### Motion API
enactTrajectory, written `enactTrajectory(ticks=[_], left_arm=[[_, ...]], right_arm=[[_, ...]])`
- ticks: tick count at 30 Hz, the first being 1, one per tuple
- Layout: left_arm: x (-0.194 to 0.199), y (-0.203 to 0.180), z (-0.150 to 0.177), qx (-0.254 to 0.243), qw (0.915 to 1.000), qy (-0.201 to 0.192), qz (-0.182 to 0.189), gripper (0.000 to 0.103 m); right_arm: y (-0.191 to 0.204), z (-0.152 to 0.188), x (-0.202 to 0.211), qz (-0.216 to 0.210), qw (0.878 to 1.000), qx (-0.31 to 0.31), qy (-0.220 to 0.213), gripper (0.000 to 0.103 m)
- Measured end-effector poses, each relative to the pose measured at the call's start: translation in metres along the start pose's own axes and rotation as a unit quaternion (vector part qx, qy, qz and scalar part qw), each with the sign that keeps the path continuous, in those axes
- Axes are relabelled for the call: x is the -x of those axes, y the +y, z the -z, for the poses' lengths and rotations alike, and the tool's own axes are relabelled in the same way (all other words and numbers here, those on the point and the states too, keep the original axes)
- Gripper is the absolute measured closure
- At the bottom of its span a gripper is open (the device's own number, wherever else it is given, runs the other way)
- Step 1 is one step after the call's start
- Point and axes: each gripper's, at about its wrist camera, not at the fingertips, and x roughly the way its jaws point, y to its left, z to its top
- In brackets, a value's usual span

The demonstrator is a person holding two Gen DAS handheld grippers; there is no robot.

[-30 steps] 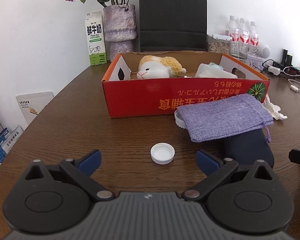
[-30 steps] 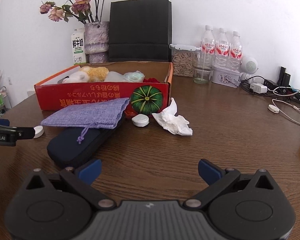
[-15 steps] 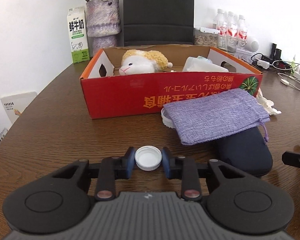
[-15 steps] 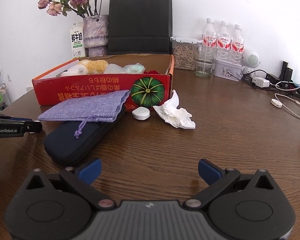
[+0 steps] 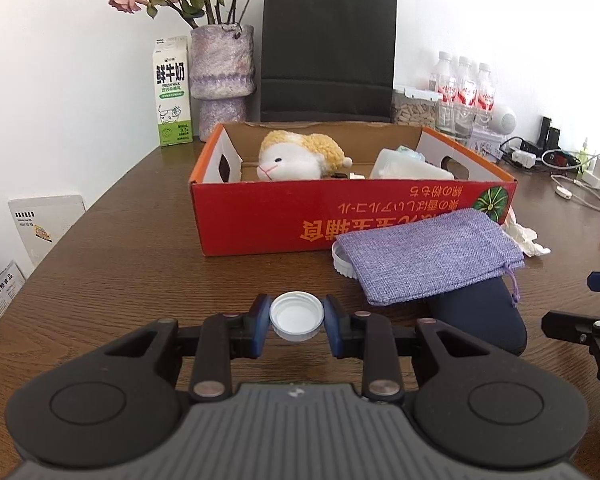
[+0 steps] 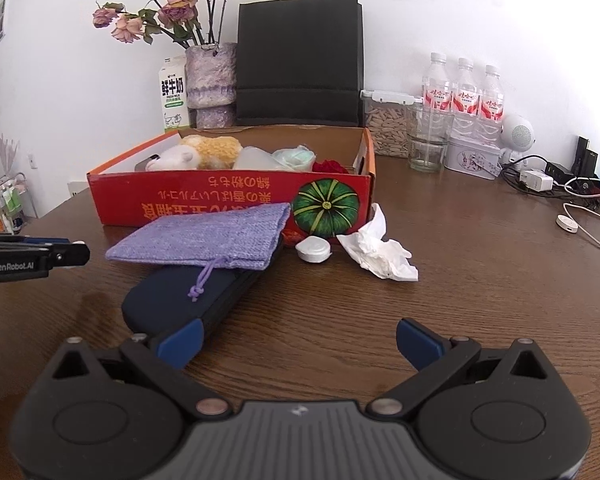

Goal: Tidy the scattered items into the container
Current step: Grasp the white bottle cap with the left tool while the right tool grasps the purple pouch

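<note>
A dark brown wooden table (image 6: 480, 280) carries a red cardboard box (image 6: 228, 200), a navy case (image 6: 188, 296), a crumpled tissue (image 6: 380, 248), a small white round case (image 6: 314, 249), a milk carton (image 5: 172, 92) and a vase (image 5: 222, 76)

The box (image 5: 260, 220) is red with orange lettering and a green striped pumpkin print. Near it lie a lilac woven pouch (image 5: 428, 256), a navy case (image 5: 480, 320), white crumpled tissue (image 6: 380, 252) and a white cap (image 5: 297, 316). The table (image 5: 120, 260) is dark brown woodgrain.
</note>
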Motion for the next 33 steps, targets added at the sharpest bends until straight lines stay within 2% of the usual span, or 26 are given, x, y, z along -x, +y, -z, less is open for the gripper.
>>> enactTrajectory(ticks=[5,14,21,25,27,28,30,32,33], left_arm=[[0.008,0.009,-0.001,0.012,0.9999,-0.011,0.001,0.074],[0.015,0.036,0.002,0.035,0.9992,-0.017,-0.004,0.073],[0.018,0.053,0.002,0.045,0.9988,-0.021,-0.005,0.073],[0.014,0.06,0.004,0.051,0.9986,-0.012,-0.005,0.073],[0.012,0.06,0.005,0.052,0.9986,-0.01,-0.003,0.073],[0.011,0.06,0.005,0.052,0.9986,-0.01,-0.002,0.073],[0.011,0.059,0.005,0.052,0.9986,-0.01,0.0,0.073],[0.012,0.058,0.006,0.052,0.9986,-0.01,0.0,0.073],[0.011,0.058,0.006,0.052,0.9986,-0.009,0.0,0.073]], right_arm=[[0.022,-0.006,-0.006,-0.017,1.0,0.021,-0.004,0.0],[0.052,-0.041,-0.032,-0.012,0.999,0.044,-0.019,0.0],[0.061,-0.057,-0.07,0.007,0.999,0.044,0.007,0.002],[0.063,-0.05,-0.07,0.016,0.998,0.063,0.006,0.025],[0.063,-0.049,-0.067,0.008,0.998,0.063,0.003,0.032],[0.063,-0.049,-0.066,0.006,0.998,0.063,0.001,0.04],[0.065,-0.047,-0.062,0.012,0.997,0.072,-0.005,0.046],[0.066,-0.046,-0.058,0.009,0.997,0.076,-0.01,0.058],[0.065,-0.046,-0.056,0.006,0.997,0.076,-0.013,0.061]])
